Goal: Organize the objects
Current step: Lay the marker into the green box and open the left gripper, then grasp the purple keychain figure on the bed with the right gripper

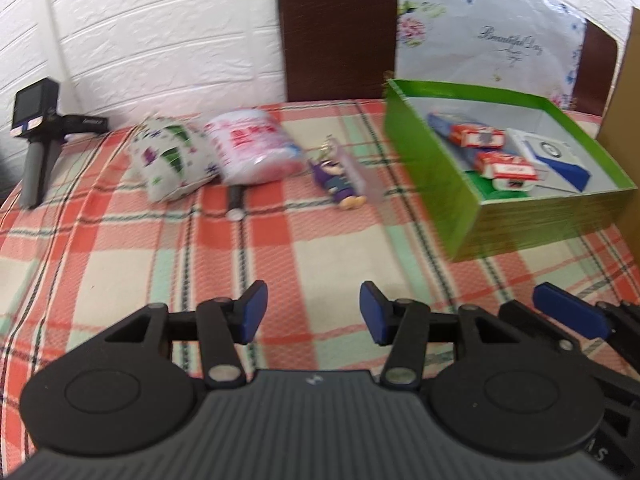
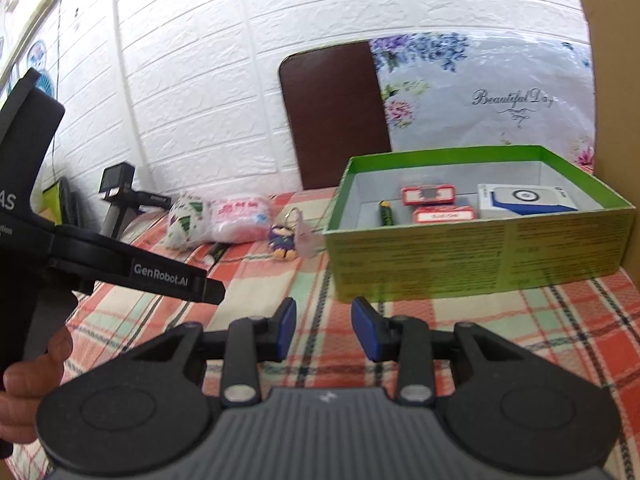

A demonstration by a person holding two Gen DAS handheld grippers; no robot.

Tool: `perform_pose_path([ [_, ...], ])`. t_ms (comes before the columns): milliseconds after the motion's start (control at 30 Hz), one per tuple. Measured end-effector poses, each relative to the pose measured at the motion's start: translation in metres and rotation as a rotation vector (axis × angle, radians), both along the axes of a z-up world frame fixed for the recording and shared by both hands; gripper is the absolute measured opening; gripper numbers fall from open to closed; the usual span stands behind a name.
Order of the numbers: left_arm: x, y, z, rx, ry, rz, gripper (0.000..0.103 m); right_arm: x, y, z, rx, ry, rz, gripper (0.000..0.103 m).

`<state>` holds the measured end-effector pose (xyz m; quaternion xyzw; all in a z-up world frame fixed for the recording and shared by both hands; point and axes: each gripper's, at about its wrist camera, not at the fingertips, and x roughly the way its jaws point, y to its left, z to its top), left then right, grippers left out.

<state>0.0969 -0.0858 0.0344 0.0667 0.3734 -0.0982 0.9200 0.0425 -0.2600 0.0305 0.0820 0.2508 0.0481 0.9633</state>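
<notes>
A green box [image 1: 424, 168] [image 2: 480, 248] sits at the right of the plaid-covered table [image 1: 120, 248] and holds red-and-white packs [image 1: 506, 168], a blue-and-white carton [image 1: 556, 160] and a small dark stick [image 2: 386, 214]. Left of it lie a purple figure keychain [image 1: 340, 184] [image 2: 284, 240], a pink packet [image 1: 256, 148] [image 2: 240, 218], a patterned pouch [image 1: 172, 156] [image 2: 186, 220] and a dark pen-like item [image 1: 236, 200]. My left gripper [image 1: 314, 316] hovers open over the cloth, nothing between its pads. My right gripper [image 2: 324, 330] stands open with a narrower gap, also empty.
A small camera on a grey tripod [image 1: 38, 136] [image 2: 120, 196] stands at the table's far left. A brown chair back [image 1: 336, 28] and a floral cloth [image 1: 500, 40] rise behind. Cardboard [image 2: 616, 120] borders the right. A hand [image 2: 28, 384] holds the left gripper's body [image 2: 120, 256].
</notes>
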Motion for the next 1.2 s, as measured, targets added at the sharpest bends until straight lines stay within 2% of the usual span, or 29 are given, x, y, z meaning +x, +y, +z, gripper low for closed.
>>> perform_pose_path([
  [300,0.009,0.037,-0.019,0.019,0.001,0.068,0.056,0.008,0.024,-0.009,-0.033,0.057,0.054,0.033],
  [433,0.019,0.070,-0.029,0.027,0.005,0.151,0.058,0.014,0.043,-0.012,-0.066,0.074,0.105,0.035],
  [600,0.026,0.115,-0.035,0.035,-0.044,0.250,0.068,0.028,0.067,-0.018,-0.105,0.093,0.153,0.037],
  [700,0.029,0.138,-0.041,0.041,-0.096,0.294,0.079,0.042,0.077,-0.020,-0.130,0.099,0.171,0.038],
  [767,0.028,0.150,-0.048,0.010,-0.132,0.308,0.091,0.055,0.084,-0.020,-0.162,0.093,0.173,0.039],
  [833,0.023,0.155,-0.052,-0.027,-0.171,0.311,0.092,0.072,0.089,-0.018,-0.206,0.076,0.169,0.039],
  [1000,0.022,0.151,-0.053,-0.043,-0.201,0.268,0.091,0.127,0.105,-0.017,-0.384,0.015,0.121,0.039],
  [1100,0.022,0.157,-0.054,-0.090,-0.203,0.260,0.092,0.166,0.108,-0.024,-0.489,0.054,0.052,0.042],
  [1167,0.021,0.159,-0.054,-0.105,-0.205,0.257,0.092,0.189,0.102,-0.030,-0.485,0.111,0.016,0.049],
  [1200,0.021,0.159,-0.055,-0.108,-0.206,0.257,0.092,0.194,0.101,-0.033,-0.478,0.116,0.019,0.049],
])
